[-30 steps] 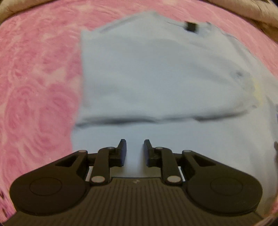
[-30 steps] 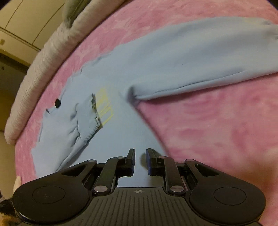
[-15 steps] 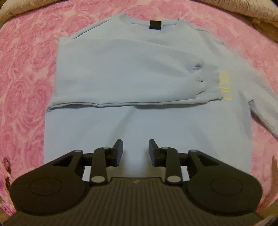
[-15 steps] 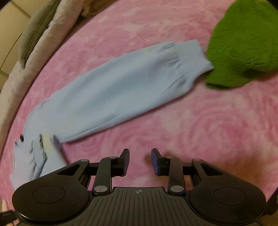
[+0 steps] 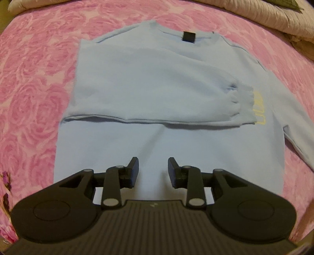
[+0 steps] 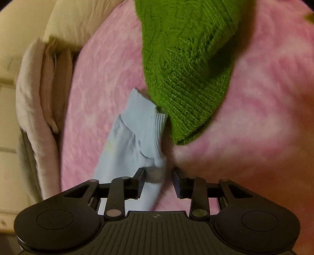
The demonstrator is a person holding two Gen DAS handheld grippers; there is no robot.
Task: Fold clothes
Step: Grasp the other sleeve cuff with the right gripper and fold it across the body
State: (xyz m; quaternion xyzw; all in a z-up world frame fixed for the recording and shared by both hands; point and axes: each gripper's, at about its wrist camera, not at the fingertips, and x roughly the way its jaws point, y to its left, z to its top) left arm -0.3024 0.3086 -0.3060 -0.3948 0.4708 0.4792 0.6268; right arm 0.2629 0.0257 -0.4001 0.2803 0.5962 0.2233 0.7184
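A light blue sweatshirt (image 5: pixel 157 82) lies flat on the pink floral bedspread (image 5: pixel 33 82), collar far from me. One sleeve (image 5: pixel 196 106) is folded across the chest, its cuff (image 5: pixel 242 107) near a yellow print (image 5: pixel 260 109). My left gripper (image 5: pixel 153 170) is open and empty above the hem area. The other sleeve (image 6: pixel 129 149) stretches out in the right wrist view, its ribbed cuff (image 6: pixel 155 125) touching a green knit garment (image 6: pixel 188 64). My right gripper (image 6: pixel 158 181) is open, its jaws on either side of the sleeve just behind the cuff.
The green knit garment lies on the bedspread (image 6: pixel 265 109) beyond the cuff. Folded beige bedding (image 6: pixel 41 102) is stacked at the left edge of the bed. A beige quilt (image 5: pixel 265 17) lies past the collar.
My right gripper has swept along the outstretched sleeve to its cuff and opened wider around it. My left gripper has pulled back, opened wider, and the whole sweatshirt now shows.
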